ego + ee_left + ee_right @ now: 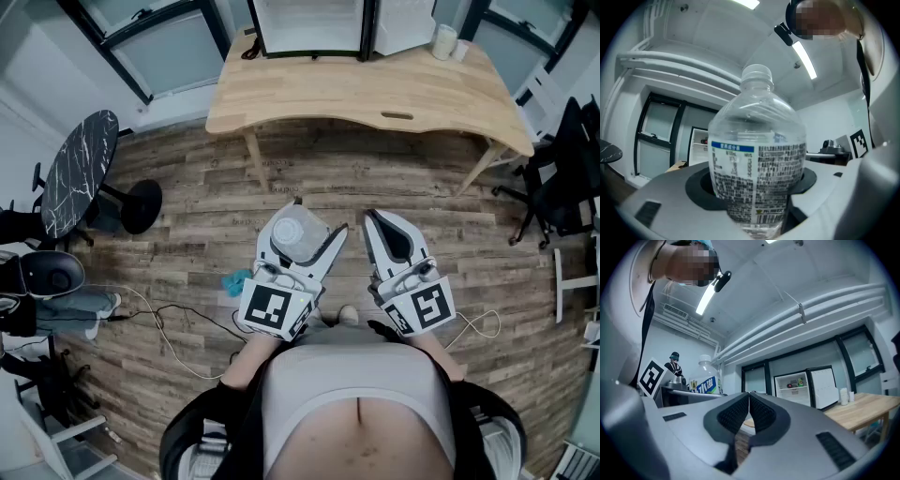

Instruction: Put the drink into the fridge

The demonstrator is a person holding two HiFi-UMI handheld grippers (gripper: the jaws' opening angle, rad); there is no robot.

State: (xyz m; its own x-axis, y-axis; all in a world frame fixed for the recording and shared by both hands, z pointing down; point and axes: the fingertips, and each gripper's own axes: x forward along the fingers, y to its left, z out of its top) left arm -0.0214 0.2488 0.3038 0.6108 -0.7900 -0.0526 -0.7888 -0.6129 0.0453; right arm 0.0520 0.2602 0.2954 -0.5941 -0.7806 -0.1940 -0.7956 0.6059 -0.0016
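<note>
Drink bottle (757, 159): clear plastic, printed label round the middle, white cap on top, upright in your left tongs (317, 223), which are clamped wide around its lower body at the label band. It is off every surface, carried low in front of you above the wood floor (187, 225), on the near side of the counter (375, 94). Your right tongs (749, 411) are clenched shut with nothing between the pads, just right of the bottle. The fridge (806, 390) stands at the far side of the counter with its door swung open to the right; a few items sit on an upper shelf. Handling, as a judgement: thin walls will dent if squeezed hard, the smooth label can slip, and if it is full the weight sits low. The present hold low on the body looks sound; the neck would let it swing. Keep it upright and approach the open shelf level.
</note>
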